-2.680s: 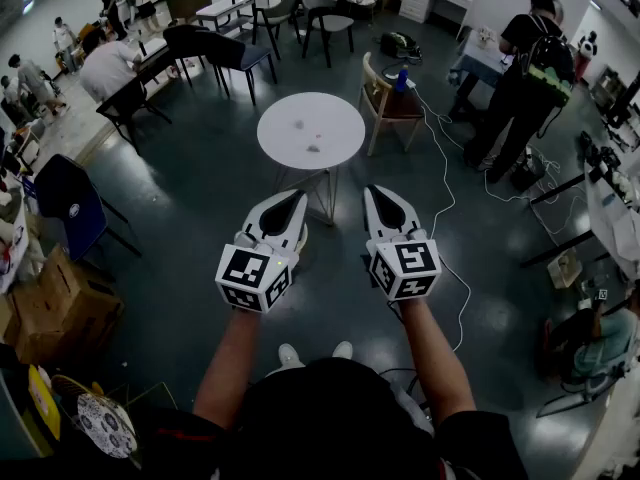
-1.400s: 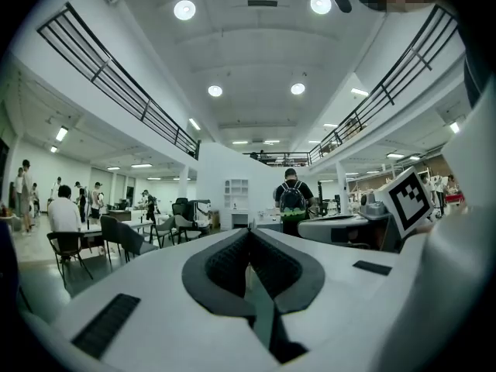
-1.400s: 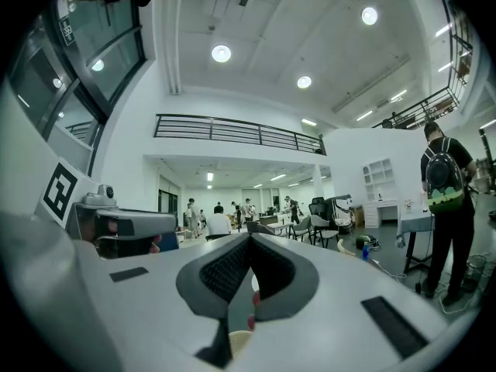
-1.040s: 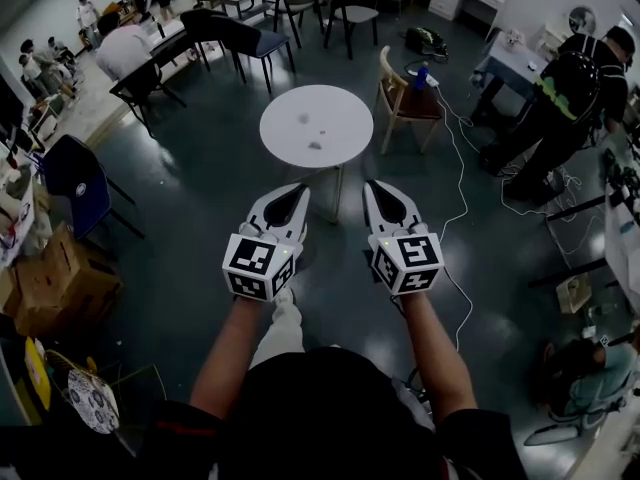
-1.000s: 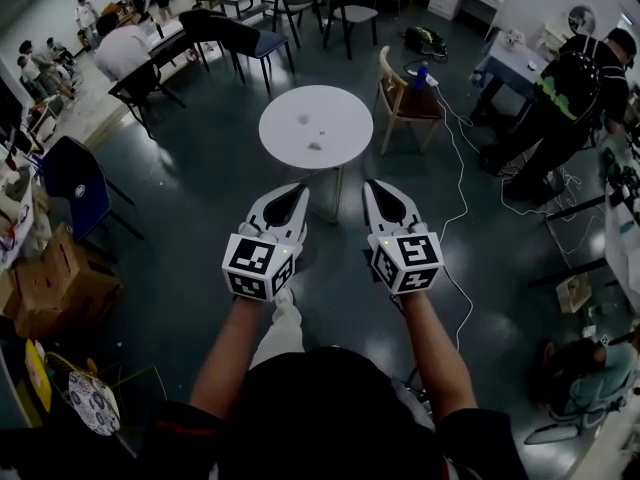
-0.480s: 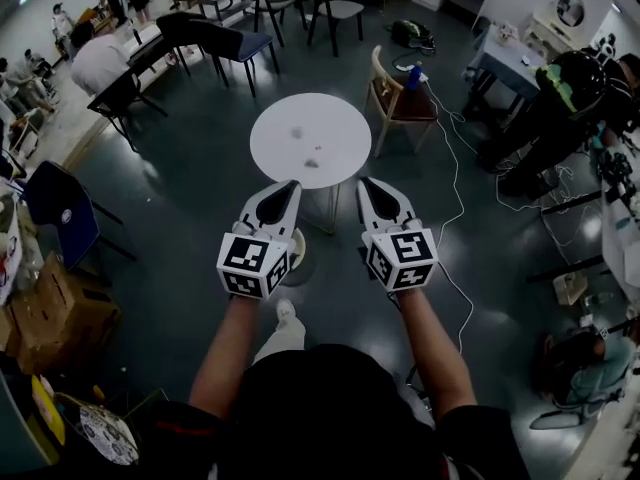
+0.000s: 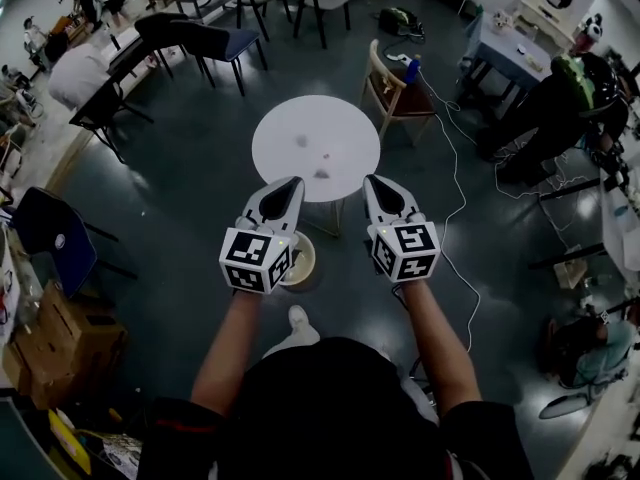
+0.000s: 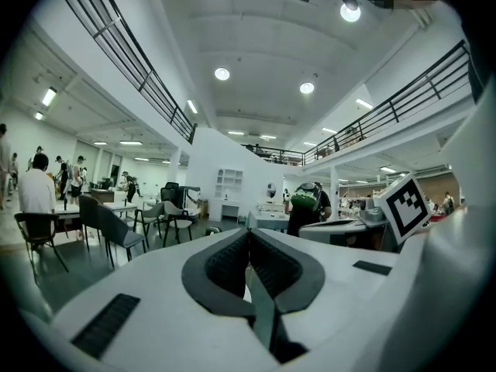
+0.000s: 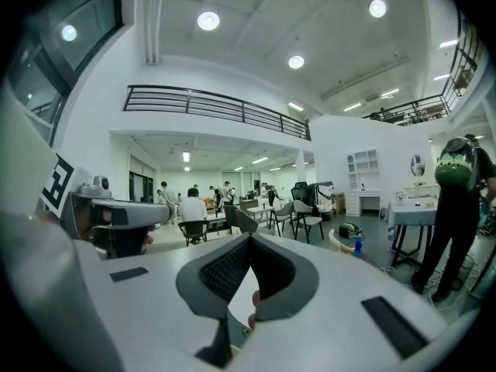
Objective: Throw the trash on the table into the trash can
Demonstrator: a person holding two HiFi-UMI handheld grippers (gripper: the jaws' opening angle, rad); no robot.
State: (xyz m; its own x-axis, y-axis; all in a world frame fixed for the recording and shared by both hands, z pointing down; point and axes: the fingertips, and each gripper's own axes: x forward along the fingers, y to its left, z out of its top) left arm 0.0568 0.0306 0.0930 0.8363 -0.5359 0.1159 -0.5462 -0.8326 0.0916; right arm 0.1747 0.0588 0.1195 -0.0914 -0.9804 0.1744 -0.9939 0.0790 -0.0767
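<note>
Head view: left gripper (image 7: 290, 182) and right gripper (image 7: 374, 179) hover at the near edge of the round white bench (image 7: 350, 128). Trash bits (image 7: 322, 173) sit on top, and the trash can (image 7: 300, 260) is on the floor below. Left gripper view: jaws clenched, empty. Right gripper view: same deal, clenched on nothing.

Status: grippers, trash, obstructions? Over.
Left hand-held gripper and right hand-held gripper shut, empty. Small trash scraps on round white table, untouched. Round beige bin on floor by table. Nothing in the way.
</note>
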